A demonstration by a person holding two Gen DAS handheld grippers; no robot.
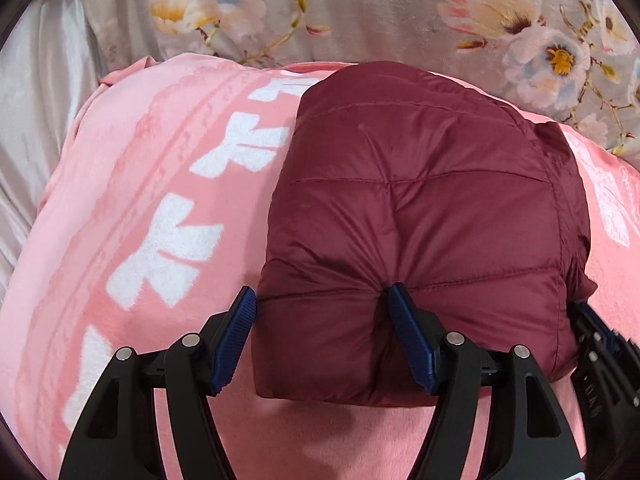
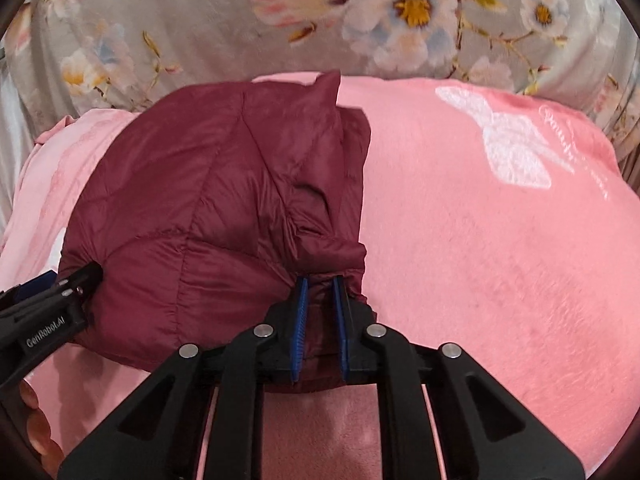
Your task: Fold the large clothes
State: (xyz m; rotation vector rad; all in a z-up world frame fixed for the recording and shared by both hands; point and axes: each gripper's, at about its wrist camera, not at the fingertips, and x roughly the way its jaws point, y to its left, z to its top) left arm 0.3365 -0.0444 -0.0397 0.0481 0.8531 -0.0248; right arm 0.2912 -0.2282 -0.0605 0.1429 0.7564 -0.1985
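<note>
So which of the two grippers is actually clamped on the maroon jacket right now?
The right gripper: its blue pads pinch a bunch of the maroon jacket. The left gripper stands wide open, one pad merely dents the fabric.

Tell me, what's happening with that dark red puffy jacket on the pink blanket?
A person is folding a maroon quilted jacket on a pink blanket, using a hand-held gripper in each hand. The jacket already lies in a compact bundle. The right hand-held gripper is pinched on a gathered bit of fabric at the near edge. The left hand-held gripper stands open, one finger pressing into the padding, gripping nothing. A floral cover lies behind.
</note>
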